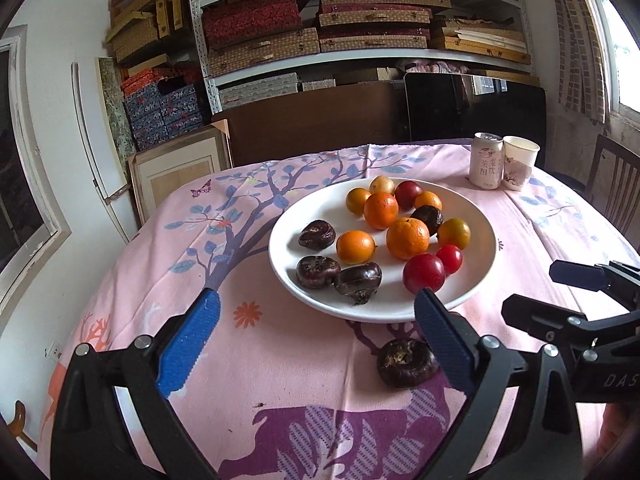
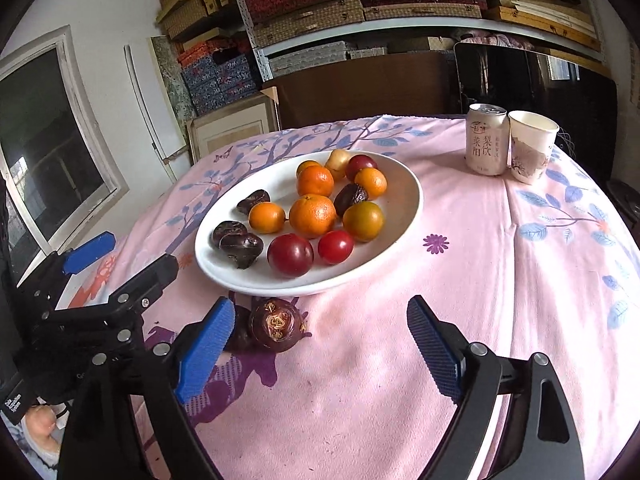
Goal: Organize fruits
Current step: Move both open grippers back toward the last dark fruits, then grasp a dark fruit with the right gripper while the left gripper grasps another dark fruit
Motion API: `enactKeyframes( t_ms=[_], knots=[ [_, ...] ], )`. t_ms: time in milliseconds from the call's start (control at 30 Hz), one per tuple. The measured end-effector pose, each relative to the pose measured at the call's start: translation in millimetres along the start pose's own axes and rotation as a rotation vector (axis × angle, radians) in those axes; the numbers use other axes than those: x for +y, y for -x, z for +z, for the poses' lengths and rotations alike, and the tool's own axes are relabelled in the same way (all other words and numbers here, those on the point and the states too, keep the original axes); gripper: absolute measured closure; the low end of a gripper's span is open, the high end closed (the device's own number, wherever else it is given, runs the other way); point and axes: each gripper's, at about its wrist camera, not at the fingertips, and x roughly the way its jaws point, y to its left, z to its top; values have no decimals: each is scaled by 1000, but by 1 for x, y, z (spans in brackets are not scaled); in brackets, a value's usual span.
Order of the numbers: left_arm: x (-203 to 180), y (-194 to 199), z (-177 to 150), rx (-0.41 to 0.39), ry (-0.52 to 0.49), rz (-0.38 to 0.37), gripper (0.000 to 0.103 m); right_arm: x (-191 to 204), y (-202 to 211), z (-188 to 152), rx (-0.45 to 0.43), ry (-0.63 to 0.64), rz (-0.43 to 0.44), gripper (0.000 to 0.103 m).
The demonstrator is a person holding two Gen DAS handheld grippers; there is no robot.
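A white plate (image 1: 476,280) holds several oranges, red tomatoes and dark purple water chestnuts; it also shows in the right wrist view (image 2: 404,224). One loose water chestnut (image 1: 406,362) lies on the cloth just in front of the plate, also in the right wrist view (image 2: 276,324). My left gripper (image 1: 320,308) is open and empty, with the loose chestnut beside its right finger. My right gripper (image 2: 320,320) is open and empty, with the chestnut just inside its left finger. Each gripper shows in the other's view, the right one (image 1: 560,292) and the left one (image 2: 132,256).
A pink tablecloth with tree and deer prints (image 1: 280,380) covers the table. A drink can (image 1: 486,162) and a paper cup (image 1: 520,162) stand at the far right. Shelves of boxes and a dark chair back stand behind the table.
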Motion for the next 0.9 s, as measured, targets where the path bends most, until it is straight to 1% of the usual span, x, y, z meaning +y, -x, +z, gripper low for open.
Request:
enactKeyframes(
  t_ms=[167,300,367,500,600,667,733,867,900],
  knots=[
    [8,2,-1,-5,31,16,7,-1,-7,-4,32,-18,29,14],
    [12,1,-1,5,42,15,6,-1,-13,-7,44,-19,15,14],
    [13,1,0,4,41,16,6,0,-16,-8,49,-25,22,14],
    [12,2,0,-2,33,13,6,3,-20,-10,63,-22,54,14],
    [11,2,0,-9,23,40,5,7,-24,-12,77,-16,101,15],
    [13,2,0,-6,31,34,5,8,-28,-12,93,-18,124,16],
    [16,1,1,1,39,24,5,9,-30,-13,103,-23,140,19],
    [31,-5,2,25,79,54,5,8,-38,-15,139,-41,165,23],
    [36,-7,2,35,101,54,5,8,-41,-16,149,-44,168,26]
  ],
)
